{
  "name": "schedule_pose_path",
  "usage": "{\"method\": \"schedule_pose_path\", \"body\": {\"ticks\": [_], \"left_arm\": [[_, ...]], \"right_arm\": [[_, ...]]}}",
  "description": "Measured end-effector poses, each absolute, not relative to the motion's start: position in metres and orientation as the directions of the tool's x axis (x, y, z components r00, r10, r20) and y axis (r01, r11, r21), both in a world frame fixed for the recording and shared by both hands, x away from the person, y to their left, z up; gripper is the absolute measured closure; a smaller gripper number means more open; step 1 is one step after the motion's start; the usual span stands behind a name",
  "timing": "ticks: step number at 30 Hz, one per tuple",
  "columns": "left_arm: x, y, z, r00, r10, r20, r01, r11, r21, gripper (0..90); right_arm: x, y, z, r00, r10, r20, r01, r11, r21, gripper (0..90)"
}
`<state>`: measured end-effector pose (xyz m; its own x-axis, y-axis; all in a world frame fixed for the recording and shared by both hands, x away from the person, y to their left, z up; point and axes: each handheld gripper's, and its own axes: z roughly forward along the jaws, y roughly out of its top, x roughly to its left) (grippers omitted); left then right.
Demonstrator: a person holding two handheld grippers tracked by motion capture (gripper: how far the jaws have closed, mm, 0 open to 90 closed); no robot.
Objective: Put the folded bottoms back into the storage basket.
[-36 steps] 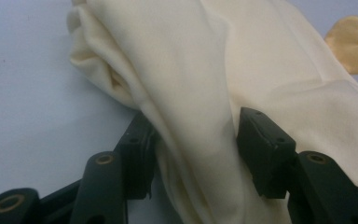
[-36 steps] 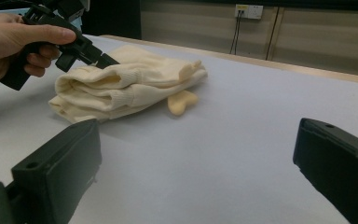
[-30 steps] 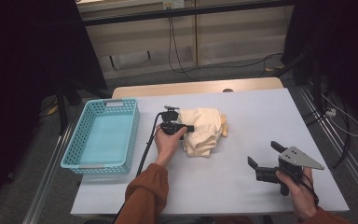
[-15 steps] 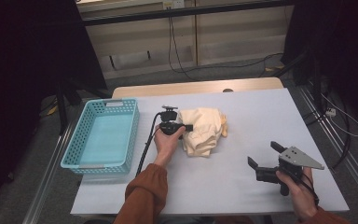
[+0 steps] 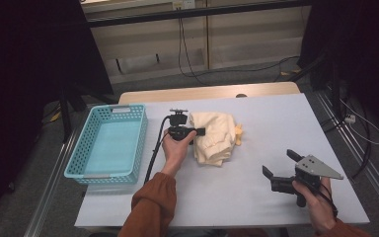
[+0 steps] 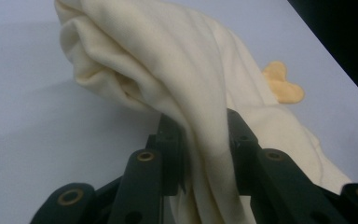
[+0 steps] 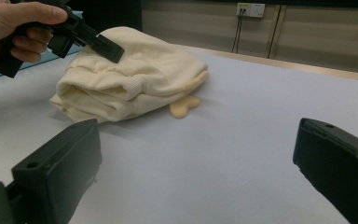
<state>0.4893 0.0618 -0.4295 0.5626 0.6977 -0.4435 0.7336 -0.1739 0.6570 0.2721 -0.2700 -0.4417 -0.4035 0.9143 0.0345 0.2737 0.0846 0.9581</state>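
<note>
A crumpled cream cloth (image 5: 213,137) lies in the middle of the white table (image 5: 276,118), with a small yellow piece (image 5: 239,134) sticking out at its right side. My left gripper (image 5: 197,132) reaches in from the cloth's left edge. In the left gripper view a fold of the cloth (image 6: 168,60) is pinched between the black jaws of the left gripper (image 6: 204,135), which is shut on it. My right gripper (image 5: 279,163) hovers near the front right of the table, open and holding nothing. From the right gripper (image 7: 196,158) I see the cloth (image 7: 135,79) and the left gripper (image 7: 107,46) on its top.
A turquoise plastic basket (image 5: 76,154) stands at the left of the table, close to the left hand. A cable trails from the left gripper toward the front edge. Dark floor and cables lie beyond the far edge.
</note>
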Motion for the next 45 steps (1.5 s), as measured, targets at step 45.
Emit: {"method": "schedule_pose_path", "body": {"ticks": [45], "left_arm": [[0.475, 0.077, -0.375, 0.647, 0.656, -0.389, 0.631, -0.175, 0.756, 72.7]], "right_arm": [[0.273, -0.27, -0.442, -0.41, 0.911, 0.036, 0.275, 0.086, 0.957, 1.2]]}}
